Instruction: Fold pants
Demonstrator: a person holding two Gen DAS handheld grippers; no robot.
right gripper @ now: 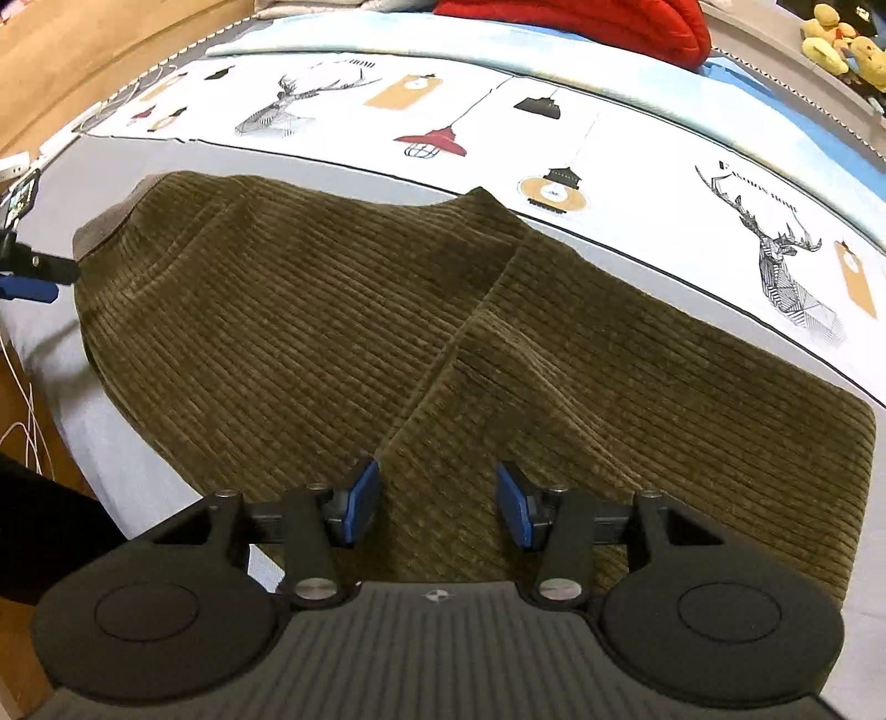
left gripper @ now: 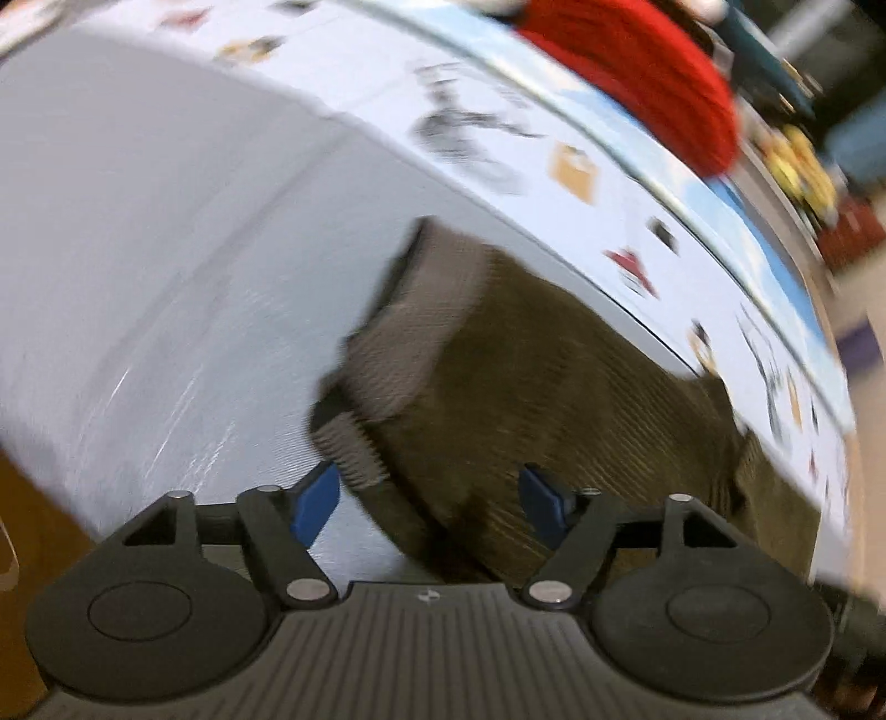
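Note:
Olive-brown corduroy pants (right gripper: 343, 332) lie spread on the grey sheet (right gripper: 127, 459), with a raised crease running down the middle toward me. Their grey-brown waistband (right gripper: 102, 227) is at the far left. My right gripper (right gripper: 437, 504) hovers open just over the near edge, its blue pads on either side of the crease and not pressing it. In the blurred left wrist view, my left gripper (left gripper: 432, 501) stands wide open at the waistband (left gripper: 410, 310), whose ribbed corner (left gripper: 349, 448) sits beside the left pad. One of its blue fingers (right gripper: 30, 291) shows by the waistband.
A white duvet (right gripper: 498, 133) printed with deer and lamps lies behind the pants, with a light blue cover beyond. A red cushion (right gripper: 581, 22) and yellow plush toys (right gripper: 841, 44) sit at the back. Wooden floor and white cables (right gripper: 25, 426) lie off the bed's left edge.

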